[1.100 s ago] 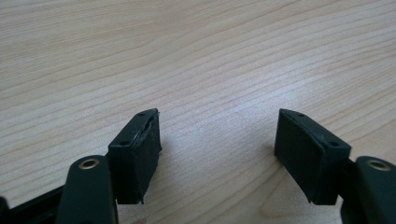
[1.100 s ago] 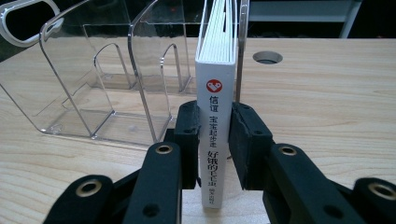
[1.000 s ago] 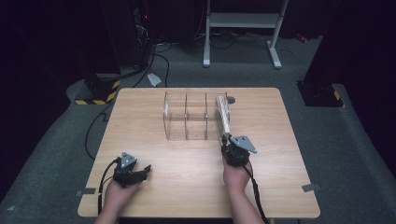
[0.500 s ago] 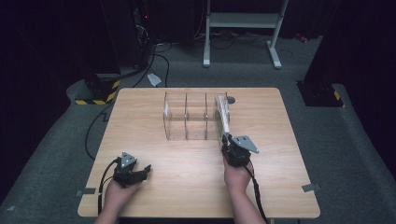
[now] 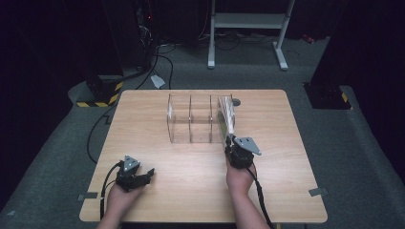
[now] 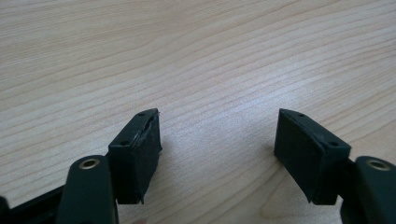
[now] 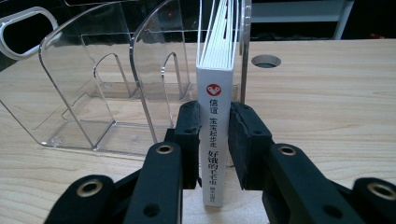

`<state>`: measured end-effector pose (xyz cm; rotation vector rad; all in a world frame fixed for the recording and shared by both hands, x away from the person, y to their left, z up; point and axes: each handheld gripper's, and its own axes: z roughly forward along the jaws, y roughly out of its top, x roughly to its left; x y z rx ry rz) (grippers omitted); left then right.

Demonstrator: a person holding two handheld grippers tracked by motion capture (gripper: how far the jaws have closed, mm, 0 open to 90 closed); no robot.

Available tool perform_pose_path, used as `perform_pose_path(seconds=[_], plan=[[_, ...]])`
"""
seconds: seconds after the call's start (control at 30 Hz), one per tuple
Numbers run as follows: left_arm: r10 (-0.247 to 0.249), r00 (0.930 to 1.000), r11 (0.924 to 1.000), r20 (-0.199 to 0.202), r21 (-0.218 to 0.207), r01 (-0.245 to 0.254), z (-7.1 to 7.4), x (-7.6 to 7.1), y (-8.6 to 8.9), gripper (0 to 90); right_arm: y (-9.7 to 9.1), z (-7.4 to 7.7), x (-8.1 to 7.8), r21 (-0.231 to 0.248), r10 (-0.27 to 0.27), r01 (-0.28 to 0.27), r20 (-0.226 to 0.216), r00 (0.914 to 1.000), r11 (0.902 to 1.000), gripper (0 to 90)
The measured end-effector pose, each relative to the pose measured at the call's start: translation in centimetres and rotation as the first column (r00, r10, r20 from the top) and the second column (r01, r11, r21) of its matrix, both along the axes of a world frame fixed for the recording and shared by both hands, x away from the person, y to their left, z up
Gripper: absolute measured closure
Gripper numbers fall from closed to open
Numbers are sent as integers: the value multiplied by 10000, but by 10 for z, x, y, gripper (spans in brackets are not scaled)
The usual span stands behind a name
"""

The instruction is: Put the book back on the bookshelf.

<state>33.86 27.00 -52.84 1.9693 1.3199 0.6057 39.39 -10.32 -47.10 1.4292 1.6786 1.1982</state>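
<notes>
At rack's right slot | right gripper (image 7: 214, 140) clamped on book (image 7: 214, 121), lower spine hidden | left gripper (image 6: 217, 154) fingers apart

In my right gripper view the book (image 7: 214, 135) runs off the bottom edge, its lowest spine characters too small to read, and the clear rack (image 7: 93, 93) is cut off at upper left.

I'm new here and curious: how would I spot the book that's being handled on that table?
Find the clear plastic rack standing mid-table. At its right end a thin white book stands upright, spine toward the person, pinched by the right gripper. It alone has a red heart logo and printed characters; the other compartments look empty.
</notes>
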Motion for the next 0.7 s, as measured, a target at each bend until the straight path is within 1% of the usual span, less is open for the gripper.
perform_pose_path(seconds=[0.13,0.33,0.7], plan=[[7,10000,10000,3,6,-7,0,0,0,316,0,1,1,-47,-18,18,-31,10000,10000,736],[9,10000,10000,1,0,-9,0,0,0,317,0,1,3,41,-90,90,-30,10000,10000,736],[8,10000,10000,3,-2,-8,0,0,0,317,0,1,5,-56,-63,63,-33,10000,10000,735]])
